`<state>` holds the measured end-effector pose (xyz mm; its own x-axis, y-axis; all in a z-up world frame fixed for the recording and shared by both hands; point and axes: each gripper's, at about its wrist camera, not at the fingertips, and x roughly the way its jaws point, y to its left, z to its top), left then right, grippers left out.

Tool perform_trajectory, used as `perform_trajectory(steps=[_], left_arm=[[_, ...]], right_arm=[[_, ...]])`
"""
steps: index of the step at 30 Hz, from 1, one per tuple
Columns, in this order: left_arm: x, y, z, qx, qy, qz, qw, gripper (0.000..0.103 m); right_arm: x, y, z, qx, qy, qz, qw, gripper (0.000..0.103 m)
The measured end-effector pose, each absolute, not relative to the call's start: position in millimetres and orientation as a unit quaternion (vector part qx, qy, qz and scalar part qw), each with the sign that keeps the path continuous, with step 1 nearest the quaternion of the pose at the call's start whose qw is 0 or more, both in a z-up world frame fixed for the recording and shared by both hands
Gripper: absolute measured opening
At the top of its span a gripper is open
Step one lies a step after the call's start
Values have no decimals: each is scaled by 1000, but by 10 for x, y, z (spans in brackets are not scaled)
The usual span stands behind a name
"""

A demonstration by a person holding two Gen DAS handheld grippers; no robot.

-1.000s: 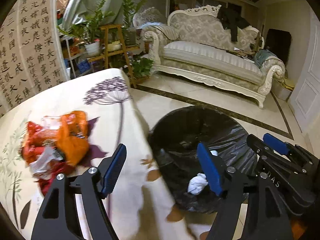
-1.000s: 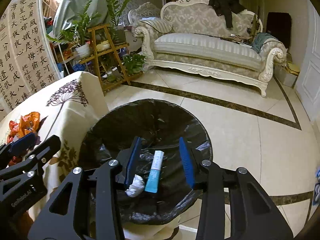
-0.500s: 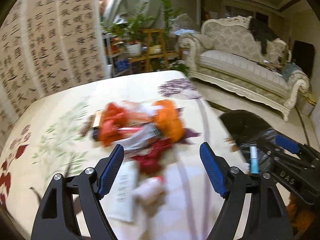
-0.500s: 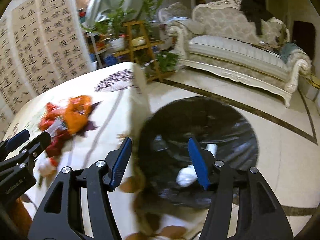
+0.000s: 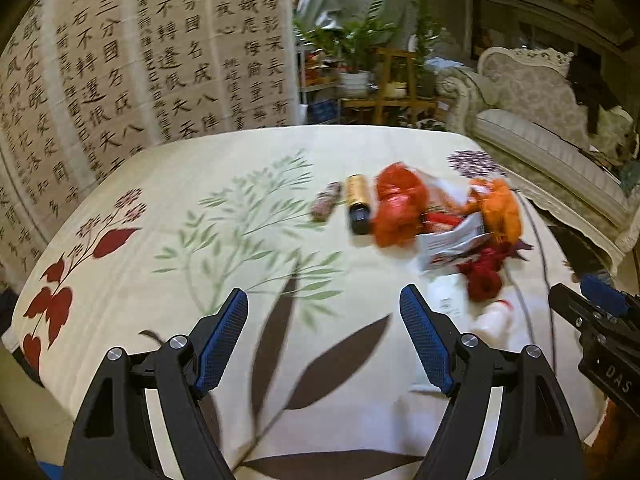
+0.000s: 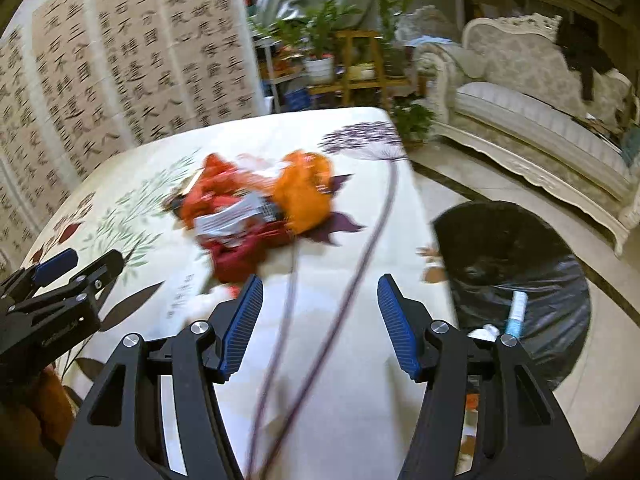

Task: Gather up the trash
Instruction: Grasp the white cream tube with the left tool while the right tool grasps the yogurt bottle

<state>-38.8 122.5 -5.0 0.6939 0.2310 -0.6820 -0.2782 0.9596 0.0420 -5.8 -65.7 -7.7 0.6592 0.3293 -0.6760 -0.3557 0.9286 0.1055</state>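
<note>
Toward the far right corner of the table [image 5: 248, 168], on its cream cloth printed with leaves and flowers, lies the heap of trash [image 5: 452, 220]: orange and red wrappers, a white printed packet and dark red scraps bunched together. Just left of the heap rest a gold-and-black tube [image 5: 357, 204] and a small brownish bar [image 5: 327, 201], side by side. A white bottle with a red cap [image 5: 494, 318] lies nearer the front edge, blurred. The left gripper [image 5: 323, 340] hangs over the bare cloth near the front edge, its blue-padded fingers spread wide with nothing between them. The right gripper [image 6: 319, 322] hovers over the table's right side, short of the heap; its jaws have just been opening and hold nothing, with only cloth showing between the pads. Beyond the right edge, on the floor, stands a bin lined with a black bag [image 6: 516, 248]; a light blue tube [image 6: 516, 312] and a white wad lie inside it.
</note>
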Motion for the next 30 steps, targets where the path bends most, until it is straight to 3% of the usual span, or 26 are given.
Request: perform_trajectory(steps=[19, 22, 24, 30], left_arm=[[-490, 1449, -191, -55, 377, 139, 914, 76], [-484, 1408, -191, -55, 378, 136, 914, 76], [-478, 1385, -191, -54, 380, 133, 914, 76], [-465, 1300, -186, -54, 381, 125, 914, 76]], right_arm=[[-64, -125, -330, -56, 403, 221, 886, 58], [-63, -133, -344, -55, 405, 222, 885, 49], [-59, -140, -351, -55, 407, 223, 884, 38], [-97, -232, -341, -56, 402, 219, 888, 38]])
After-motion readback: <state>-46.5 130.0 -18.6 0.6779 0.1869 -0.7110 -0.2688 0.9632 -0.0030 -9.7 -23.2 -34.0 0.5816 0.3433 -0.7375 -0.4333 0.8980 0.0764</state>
